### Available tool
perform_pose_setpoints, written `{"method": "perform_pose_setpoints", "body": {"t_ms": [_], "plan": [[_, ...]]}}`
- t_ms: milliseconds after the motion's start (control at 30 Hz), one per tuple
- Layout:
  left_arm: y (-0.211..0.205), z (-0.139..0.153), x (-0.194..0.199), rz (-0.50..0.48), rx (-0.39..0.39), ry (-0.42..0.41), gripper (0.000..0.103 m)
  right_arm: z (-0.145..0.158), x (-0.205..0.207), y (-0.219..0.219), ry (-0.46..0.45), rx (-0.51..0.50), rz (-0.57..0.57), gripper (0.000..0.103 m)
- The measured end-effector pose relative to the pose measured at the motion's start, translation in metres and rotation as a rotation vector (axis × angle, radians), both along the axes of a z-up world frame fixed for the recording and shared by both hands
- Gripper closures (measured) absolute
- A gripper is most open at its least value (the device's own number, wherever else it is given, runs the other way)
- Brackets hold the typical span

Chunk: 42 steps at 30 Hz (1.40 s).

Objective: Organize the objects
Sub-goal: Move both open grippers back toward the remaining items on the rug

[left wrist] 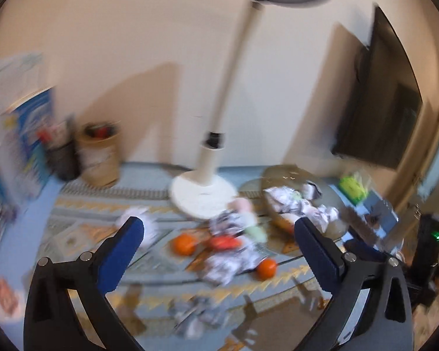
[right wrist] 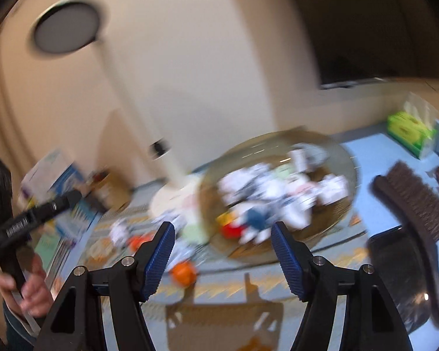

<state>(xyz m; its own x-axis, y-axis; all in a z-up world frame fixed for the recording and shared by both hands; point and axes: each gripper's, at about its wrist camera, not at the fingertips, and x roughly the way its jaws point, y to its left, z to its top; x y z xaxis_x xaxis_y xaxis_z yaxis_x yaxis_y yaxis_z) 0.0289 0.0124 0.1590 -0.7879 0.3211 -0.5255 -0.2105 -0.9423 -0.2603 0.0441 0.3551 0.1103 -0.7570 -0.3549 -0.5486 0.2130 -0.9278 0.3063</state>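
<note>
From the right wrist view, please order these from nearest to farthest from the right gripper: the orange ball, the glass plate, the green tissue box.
Right gripper:
1. Orange ball, just beyond the left finger, on the mat.
2. Glass plate, ahead, slightly right.
3. Green tissue box, far right, near the wall.

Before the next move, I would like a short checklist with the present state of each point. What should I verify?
1. Left gripper empty: ok, fingers wide apart, nothing between them.
2. Right gripper empty: ok, open, nothing between its fingers.
3. Oranges within sight on the table: ok, two lie loose near the crumpled papers.
4. Tray has room: cannot tell, it is heaped with paper and blurred.
5. Lamp clear of the path: not ok, its base stands beside the loose things.
6. Sharp view: not ok, both cameras are blurred.
</note>
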Motion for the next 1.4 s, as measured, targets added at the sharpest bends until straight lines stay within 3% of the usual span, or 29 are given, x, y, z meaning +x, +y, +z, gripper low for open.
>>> {"method": "perform_pose_setpoints", "body": {"t_ms": [67, 167, 233, 300, 367, 433, 567, 833, 933, 1000, 1100, 1233, 1300, 1400], "plan": [[-0.024, -0.021, 0.006, 0.028, -0.022, -0.057, 0.001, -0.014, 0.009, -0.024, -0.011, 0.036, 0.015, 0.01], [-0.051, -0.067, 0.009, 0.118, -0.091, -0.117, 0.001, -0.043, 0.013, -0.053, -0.018, 0.066, 0.042, 0.008], [-0.064, -0.098, 0.007, 0.122, -0.094, -0.165, 0.001, -0.064, 0.019, -0.071, 0.046, 0.133, 0.047, 0.008], [-0.07, -0.121, 0.009, 0.118, -0.081, -0.188, 0.001, -0.083, 0.016, -0.083, 0.009, 0.197, 0.028, 0.008], [-0.07, -0.133, 0.01, 0.129, -0.121, -0.194, 0.001, -0.082, 0.017, -0.093, 0.033, 0.266, 0.018, 0.008], [-0.065, -0.143, 0.01, 0.153, -0.188, -0.211, 0.001, -0.087, 0.016, -0.095, 0.026, 0.301, 0.012, 0.0], [-0.067, -0.142, 0.011, 0.113, -0.153, -0.213, 0.001, -0.093, 0.004, -0.09, -0.035, 0.297, 0.004, 0.0], [-0.052, -0.138, 0.015, 0.058, -0.198, -0.195, 0.001, -0.099, 0.0, -0.095, -0.071, 0.345, -0.017, 0.0], [-0.054, -0.125, 0.002, 0.04, -0.154, -0.212, 0.001, -0.1, -0.003, -0.095, -0.09, 0.343, -0.016, 0.0], [-0.055, -0.11, -0.014, 0.05, -0.143, -0.215, 0.001, -0.1, -0.01, -0.09, -0.131, 0.309, -0.006, 0.0], [-0.052, -0.092, -0.042, 0.044, -0.131, -0.195, 0.001, -0.094, -0.025, -0.079, -0.196, 0.166, 0.02, 0.0], [-0.038, -0.101, -0.1, 0.053, -0.184, -0.223, 0.001, -0.089, -0.051, -0.079, -0.252, 0.069, 0.021, 0.003], [-0.033, -0.119, -0.128, 0.081, -0.232, -0.234, 0.001, -0.092, -0.061, -0.091, -0.231, 0.126, 0.03, 0.016], [-0.03, -0.139, -0.152, 0.109, -0.263, -0.25, 0.003, -0.1, -0.07, -0.11, -0.196, 0.24, 0.037, 0.025]]}}
